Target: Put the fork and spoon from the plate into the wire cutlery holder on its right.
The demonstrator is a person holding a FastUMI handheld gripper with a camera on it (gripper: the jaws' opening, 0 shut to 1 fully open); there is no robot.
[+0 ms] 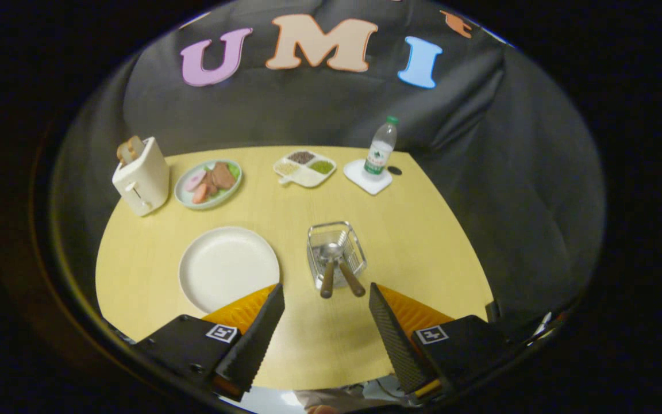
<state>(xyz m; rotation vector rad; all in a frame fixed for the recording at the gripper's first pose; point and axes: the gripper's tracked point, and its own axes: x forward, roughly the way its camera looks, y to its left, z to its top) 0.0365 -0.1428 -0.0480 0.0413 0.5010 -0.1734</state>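
**A:** So which step is being worked on here? The plate (pixel 228 268) is being shown bare, nothing lying on it. Both wooden handles are being seen poking out of the wire cutlery holder (pixel 335 253), leaning toward the near side, with the spoon (pixel 330 260) bowl resting down inside the basket. The fork (pixel 349 270) is being taken as the second handle, though its head is being hidden by the wire, so that part can't be confirmed.

**B:** Agreed, it's being judged as basically finished. Both pieces are sitting in the holder, which is standing just right of the plate on the yellow table (pixel 423 247).

**A:** And the gripper (pixel 326 299)?

**B:** Its fingers are being held spread wide, nothing pinched between them. The handle tips are lying just ahead of the fingertips, roughly in the gap between them but not being touched. The plate's near edge is being partly covered by the left finger.

**A:** So what's being called for next?

**B:** Probably nothing more than the gripper being backed away straight, so the handles aren't being knocked and the holder isn't being tipped. If a handle is being judged too loose, a small nudge deeper could be given.

**A:** The far stuff, the toaster (pixel 141 181), food plate (pixel 208 183), divided dish (pixel 305 167) and water bottle (pixel 381 148), is sitting well apart, so it isn't being bothered.
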